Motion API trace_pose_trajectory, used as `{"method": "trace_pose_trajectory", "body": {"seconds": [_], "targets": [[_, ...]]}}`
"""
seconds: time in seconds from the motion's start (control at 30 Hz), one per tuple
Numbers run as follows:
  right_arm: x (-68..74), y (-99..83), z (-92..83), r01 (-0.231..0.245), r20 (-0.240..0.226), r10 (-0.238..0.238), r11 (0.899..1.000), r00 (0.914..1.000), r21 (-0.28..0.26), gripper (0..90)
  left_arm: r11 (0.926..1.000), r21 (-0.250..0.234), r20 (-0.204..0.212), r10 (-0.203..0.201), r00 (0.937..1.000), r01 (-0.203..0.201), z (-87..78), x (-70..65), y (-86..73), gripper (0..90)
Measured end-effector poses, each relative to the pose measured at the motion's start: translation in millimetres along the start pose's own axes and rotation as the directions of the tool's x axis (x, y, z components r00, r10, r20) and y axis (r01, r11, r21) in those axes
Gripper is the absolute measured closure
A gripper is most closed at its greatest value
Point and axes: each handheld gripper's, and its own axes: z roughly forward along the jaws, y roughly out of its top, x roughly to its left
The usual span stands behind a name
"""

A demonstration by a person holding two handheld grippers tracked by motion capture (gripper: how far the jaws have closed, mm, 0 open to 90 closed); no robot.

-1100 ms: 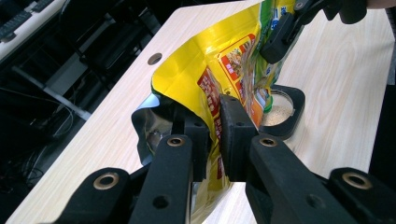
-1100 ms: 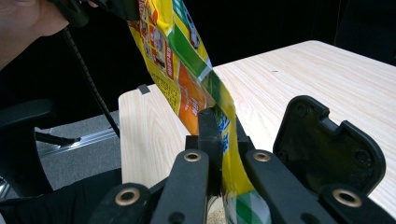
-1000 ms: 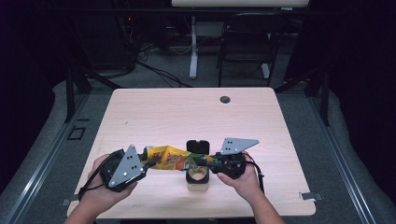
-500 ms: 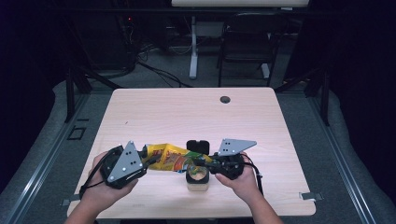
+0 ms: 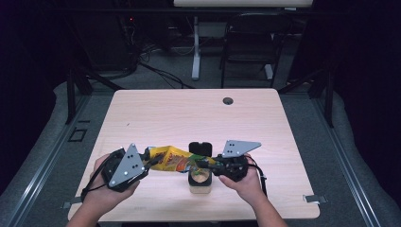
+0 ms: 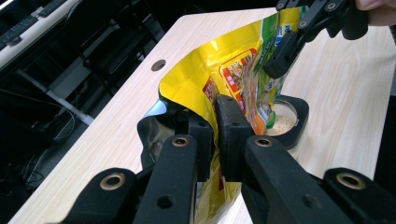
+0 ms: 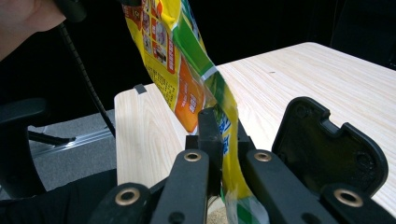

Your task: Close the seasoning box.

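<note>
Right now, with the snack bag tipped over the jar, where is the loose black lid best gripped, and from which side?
Grip the black lid by its thin rim, coming from the far side of the table. It lies flat just behind the jar, and the snack bag and both hands crowd its near side; probably the rim alone offers an edge.

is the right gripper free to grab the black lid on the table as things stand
Probably not: the right gripper is shut on the yellow bag, held over the container. The black lid lies close behind, unobstructed.
</note>
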Motion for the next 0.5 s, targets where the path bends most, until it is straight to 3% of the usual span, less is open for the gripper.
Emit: {"method": "trace_pose_trajectory", "body": {"seconds": [0.27,0.5], "targets": [[-3.6,-3.3,-1.0,-0.017,-0.007,0.017,1.000,0.9998,0.022,87.0,0.9999,0.016,0.002,-0.001,1.0000,0.001,3.1,-0.5,-3.2,86.3],[-7.5,-6.3,-3.8,-0.031,-0.014,0.032,0.999,0.9994,0.031,86.2,0.9996,0.014,0.012,-0.026,0.9996,0.026,5.7,0.5,-7.9,86.5]]}}
